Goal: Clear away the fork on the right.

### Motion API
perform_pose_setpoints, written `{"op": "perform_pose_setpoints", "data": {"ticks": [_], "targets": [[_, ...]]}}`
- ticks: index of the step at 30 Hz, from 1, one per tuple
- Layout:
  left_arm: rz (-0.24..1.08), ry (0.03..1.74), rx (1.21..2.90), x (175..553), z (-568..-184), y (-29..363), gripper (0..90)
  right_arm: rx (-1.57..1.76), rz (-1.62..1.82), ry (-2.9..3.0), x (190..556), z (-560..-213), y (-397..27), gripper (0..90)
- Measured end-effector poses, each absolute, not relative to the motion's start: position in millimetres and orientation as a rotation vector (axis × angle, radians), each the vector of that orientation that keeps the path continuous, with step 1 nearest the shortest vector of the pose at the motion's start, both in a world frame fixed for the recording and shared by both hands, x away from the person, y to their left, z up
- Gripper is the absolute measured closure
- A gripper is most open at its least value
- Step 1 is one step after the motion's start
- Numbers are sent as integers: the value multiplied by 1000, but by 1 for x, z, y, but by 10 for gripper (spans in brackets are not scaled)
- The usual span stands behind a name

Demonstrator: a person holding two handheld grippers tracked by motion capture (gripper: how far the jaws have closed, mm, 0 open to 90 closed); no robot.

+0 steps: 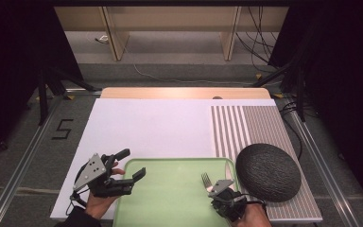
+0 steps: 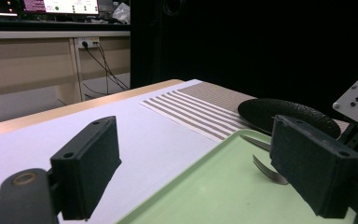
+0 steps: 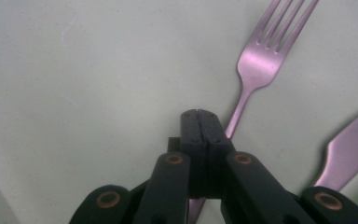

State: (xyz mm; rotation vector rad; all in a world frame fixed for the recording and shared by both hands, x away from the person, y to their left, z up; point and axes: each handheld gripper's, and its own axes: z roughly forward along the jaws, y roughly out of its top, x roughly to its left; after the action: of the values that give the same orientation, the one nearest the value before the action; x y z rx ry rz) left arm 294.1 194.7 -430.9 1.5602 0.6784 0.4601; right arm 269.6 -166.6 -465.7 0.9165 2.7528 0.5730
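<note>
My right gripper (image 3: 200, 114) is clamped shut on the handle of the fork (image 3: 261, 56), which lies on the green tray (image 1: 170, 198) near its right edge, a knife (image 3: 349, 149) just beside it. My left gripper (image 1: 127, 168) hangs open and empty over the tray's left rim. I judge the grasp done; next comes a level lift, clear of the knife and the dark plate (image 1: 268, 171).

Grey carpeted floor (image 1: 179, 61) with loose cables (image 1: 257, 40). Pale wooden furniture legs (image 1: 115, 35) stand behind. Black curtains (image 1: 340, 56) flank both sides.
</note>
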Motion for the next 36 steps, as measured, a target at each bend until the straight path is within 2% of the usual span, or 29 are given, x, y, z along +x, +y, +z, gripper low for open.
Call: {"op": "perform_pose_setpoints", "data": {"ticks": [30, 35, 36], "targets": [[463, 676, 1561, 293, -431, 195, 154, 1069, 539, 2710, 275, -464, -188, 900], [463, 677, 1561, 294, -431, 195, 154, 1096, 688, 2714, 275, -458, -191, 745], [463, 677, 1561, 294, -431, 195, 154, 1117, 745, 2692, 275, -455, -192, 668]]}}
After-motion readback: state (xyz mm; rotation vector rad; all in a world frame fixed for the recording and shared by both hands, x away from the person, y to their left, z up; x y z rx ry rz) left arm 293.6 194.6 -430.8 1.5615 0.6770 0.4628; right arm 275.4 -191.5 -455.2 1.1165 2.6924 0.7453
